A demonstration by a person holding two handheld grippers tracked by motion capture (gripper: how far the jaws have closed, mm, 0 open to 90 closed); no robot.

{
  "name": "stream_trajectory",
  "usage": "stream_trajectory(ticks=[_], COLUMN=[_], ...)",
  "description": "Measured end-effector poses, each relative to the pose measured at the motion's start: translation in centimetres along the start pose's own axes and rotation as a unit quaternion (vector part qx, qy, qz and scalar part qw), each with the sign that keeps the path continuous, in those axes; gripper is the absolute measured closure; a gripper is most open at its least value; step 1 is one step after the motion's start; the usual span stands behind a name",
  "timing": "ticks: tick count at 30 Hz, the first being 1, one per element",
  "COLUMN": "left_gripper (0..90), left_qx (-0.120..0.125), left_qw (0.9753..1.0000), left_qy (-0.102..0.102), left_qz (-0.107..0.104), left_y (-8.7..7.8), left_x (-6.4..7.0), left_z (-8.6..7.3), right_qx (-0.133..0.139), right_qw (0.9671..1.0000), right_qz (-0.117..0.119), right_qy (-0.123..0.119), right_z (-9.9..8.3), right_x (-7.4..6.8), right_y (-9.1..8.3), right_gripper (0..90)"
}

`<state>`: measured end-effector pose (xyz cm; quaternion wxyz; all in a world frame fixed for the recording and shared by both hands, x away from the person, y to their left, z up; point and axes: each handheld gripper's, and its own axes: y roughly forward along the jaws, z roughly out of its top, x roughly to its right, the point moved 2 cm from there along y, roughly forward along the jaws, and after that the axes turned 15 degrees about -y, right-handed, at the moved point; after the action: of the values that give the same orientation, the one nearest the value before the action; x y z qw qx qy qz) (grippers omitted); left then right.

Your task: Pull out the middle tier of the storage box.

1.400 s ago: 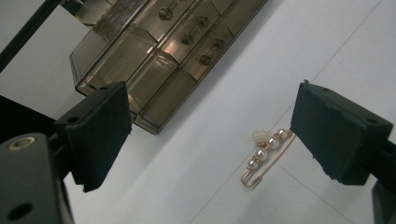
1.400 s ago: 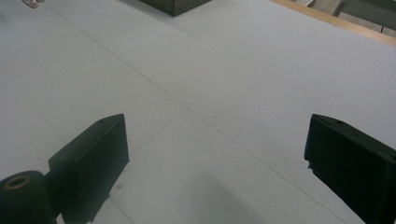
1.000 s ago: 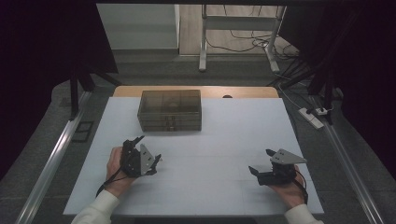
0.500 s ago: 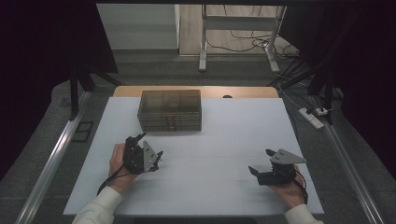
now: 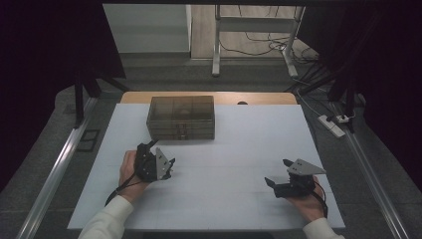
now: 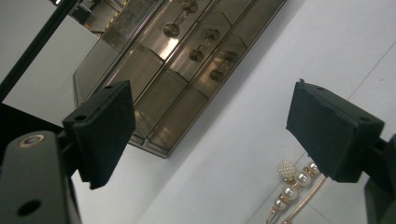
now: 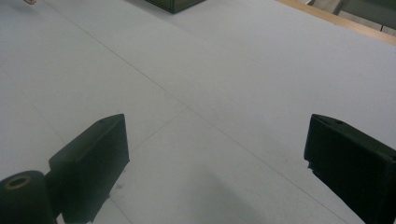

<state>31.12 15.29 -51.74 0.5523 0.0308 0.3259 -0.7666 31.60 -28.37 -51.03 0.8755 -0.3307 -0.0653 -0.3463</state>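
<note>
In the high view the left gripper (image 5: pixel 166 167) sits at lower left of centre on the white tabletop (image 5: pixel 239 144), held in the person's left hand (image 5: pixel 130 175), while the right gripper (image 5: pixel 278 173) rests at lower right in the right hand (image 5: pixel 307 203). The smoky transparent drawer box (image 5: pixel 181 117) stands upper centre, near the tabletop's far edge, well apart from both grippers.

The left gripper view adds what the high view cannot resolve — a gold bracelet with pearls (image 6: pixel 292 189) lying on the tabletop at the lower right of the frame, just beside the right-hand jaw and not touched by it. The same view shows the drawer box (image 6: pixel 177 70) tilted across the upper left, its round drawer knobs visible. The jaws stand wide apart, holding nothing.

The right gripper view shows bare tabletop (image 7: pixel 224 84) between jaws spread wide and empty — a dark corner of the box (image 7: pixel 175 4) sits at the top edge.
</note>
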Motion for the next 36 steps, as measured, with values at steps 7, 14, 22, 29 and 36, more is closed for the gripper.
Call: stream_trajectory(ticks=[7,14,22,29,36], left_gripper=[16.4,16.5,16.7,16.9,17.3], left_qx=[-0.001,-0.005,-0.007,-0.008,-0.010], left_qw=[1.0000,0.9999,0.9999,0.9998,0.9997], left_qy=[0.009,0.013,0.015,0.018,0.018], left_qz=[0.002,-0.001,0.003,0.007,0.010], left_y=[0.5,1.0,1.5,1.9,2.4], left_x=[0.3,0.6,0.6,0.5,0.5], left_z=[0.2,0.3,0.3,0.5,0.5], right_qx=[0.000,0.001,-0.001,-0.001,0.000], right_qw=[1.0000,1.0000,1.0000,1.0000,1.0000], right_qz=[0.000,0.000,0.001,0.000,-0.001], right_qy=[-0.001,-0.001,-0.001,-0.001,-0.001], right_z=[0.0,0.0,0.0,0.0,0.0], right_x=[0.0,0.0,0.0,0.0,0.0], right_y=[0.0,0.0,0.0,0.0,0.0], right_gripper=[6.4,6.4,6.4,6.4,6.5])
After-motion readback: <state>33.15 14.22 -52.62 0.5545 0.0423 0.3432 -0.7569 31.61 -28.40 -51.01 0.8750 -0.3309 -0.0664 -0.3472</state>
